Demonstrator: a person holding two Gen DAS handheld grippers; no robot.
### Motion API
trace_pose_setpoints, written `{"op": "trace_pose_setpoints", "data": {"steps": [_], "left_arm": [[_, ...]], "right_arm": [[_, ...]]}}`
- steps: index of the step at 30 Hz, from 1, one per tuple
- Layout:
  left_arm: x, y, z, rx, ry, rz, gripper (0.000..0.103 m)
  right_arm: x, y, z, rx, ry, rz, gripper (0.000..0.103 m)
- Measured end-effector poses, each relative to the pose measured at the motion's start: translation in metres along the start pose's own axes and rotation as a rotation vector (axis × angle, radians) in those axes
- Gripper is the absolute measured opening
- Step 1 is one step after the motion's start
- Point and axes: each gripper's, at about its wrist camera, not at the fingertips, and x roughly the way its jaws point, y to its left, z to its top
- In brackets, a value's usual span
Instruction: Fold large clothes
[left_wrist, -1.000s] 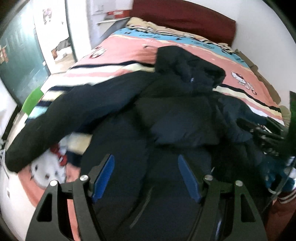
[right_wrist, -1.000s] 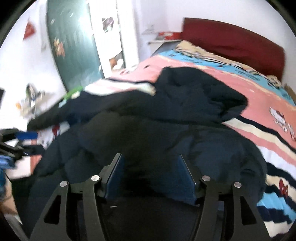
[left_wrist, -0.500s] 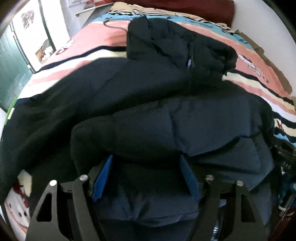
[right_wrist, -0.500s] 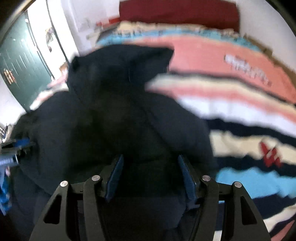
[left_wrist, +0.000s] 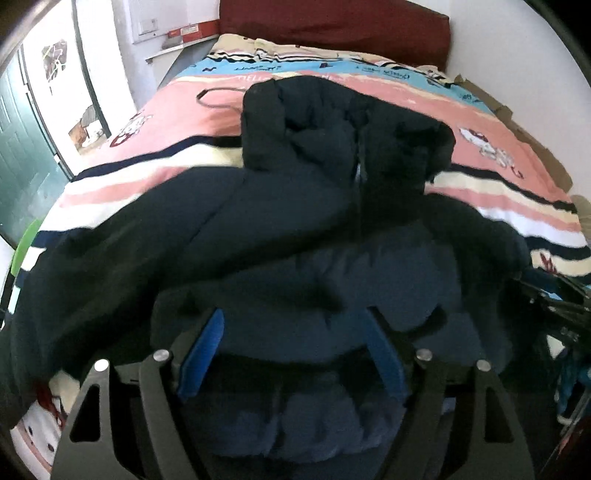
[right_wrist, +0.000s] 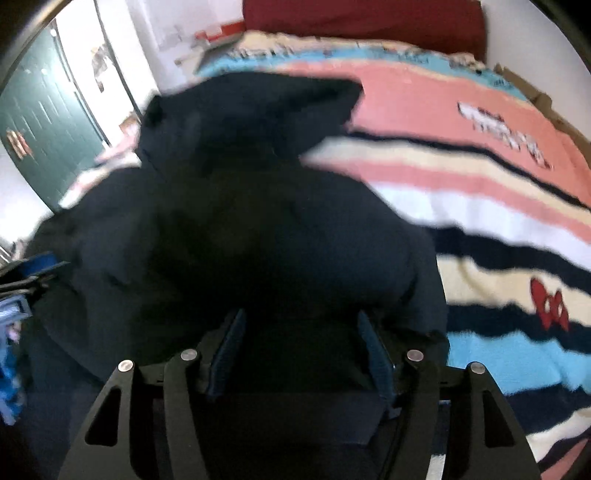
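A dark navy padded jacket (left_wrist: 314, 229) lies spread over a bed (left_wrist: 491, 206), on a striped pink, cream, blue and navy cover with cartoon prints. Its hood (left_wrist: 343, 129) points toward the dark red headboard (left_wrist: 332, 26), and one sleeve (left_wrist: 85, 258) runs out toward the left edge of the bed in the left wrist view. The lower part of the jacket is folded up over the body, forming a thick puffy layer nearest the cameras. The left gripper (left_wrist: 291, 350) points steeply down at this folded hem; its jaws have just been opening and stand wide apart, with jacket fabric bulging between the blue pads (left_wrist: 201, 354), though the pads do not visibly press on it. The right gripper (right_wrist: 304, 350) also points down onto the jacket near its right side, just beside the bare striped cover; its jaws have opened a little further, dark fabric fills the gap between them, and in the dark, blurred picture it cannot be told whether the pads grip the cloth. At the left edge of the right wrist view the other gripper shows partly, blue and black. A green door (left_wrist: 14, 147) stands at the far left of the room.
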Motion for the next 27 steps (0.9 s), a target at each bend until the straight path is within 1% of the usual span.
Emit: {"op": "trace_pose_setpoints", "data": {"steps": [2, 4, 6, 9, 11, 13, 15, 16, 18, 20, 22, 24, 25, 27], "left_arm": [[0.011, -0.001, 0.005, -0.002, 0.011, 0.017, 0.076], [0.028, -0.001, 0.003, -0.008, 0.035, 0.031, 0.076], [0.04, -0.001, -0.002, -0.003, 0.042, 0.036, 0.077], [0.049, -0.001, -0.008, -0.001, 0.026, 0.034, 0.078], [0.052, 0.0, -0.01, -0.004, 0.018, 0.025, 0.079], [0.053, 0.001, -0.009, -0.011, 0.027, 0.017, 0.079], [0.045, 0.0, -0.01, -0.001, 0.031, 0.023, 0.079], [0.039, 0.0, -0.011, 0.006, 0.014, 0.033, 0.079], [0.022, -0.001, -0.018, 0.023, -0.035, 0.073, 0.079], [0.009, 0.003, -0.027, 0.023, -0.056, 0.075, 0.079], [0.006, 0.007, -0.032, 0.018, -0.038, 0.067, 0.079], [0.009, 0.009, -0.035, 0.021, 0.005, 0.069, 0.079], [0.009, 0.011, -0.037, 0.022, 0.012, 0.07, 0.079], [-0.003, 0.014, -0.038, 0.012, -0.001, 0.075, 0.079]], "right_arm": [[-0.01, 0.007, 0.013, 0.003, -0.054, 0.019, 0.063], [-0.006, 0.013, 0.021, 0.006, -0.066, 0.023, 0.065], [0.012, 0.018, 0.026, 0.016, -0.048, 0.011, 0.067], [0.04, 0.021, 0.015, 0.021, -0.001, -0.013, 0.071], [0.048, 0.016, 0.013, 0.032, -0.001, -0.013, 0.071], [0.052, 0.013, 0.012, 0.043, 0.009, -0.012, 0.071], [0.05, 0.014, 0.011, 0.044, 0.019, -0.025, 0.071], [0.047, 0.016, 0.012, 0.044, 0.024, -0.039, 0.071], [0.033, 0.019, 0.008, 0.056, 0.006, -0.048, 0.071], [0.015, 0.025, 0.002, 0.046, -0.022, -0.056, 0.072], [0.001, 0.029, -0.006, 0.046, -0.033, -0.051, 0.075], [-0.009, 0.032, -0.014, 0.056, -0.035, -0.04, 0.078], [-0.011, 0.033, -0.018, 0.062, -0.027, -0.04, 0.079], [-0.011, 0.034, -0.027, 0.082, 0.006, -0.042, 0.079]]}}
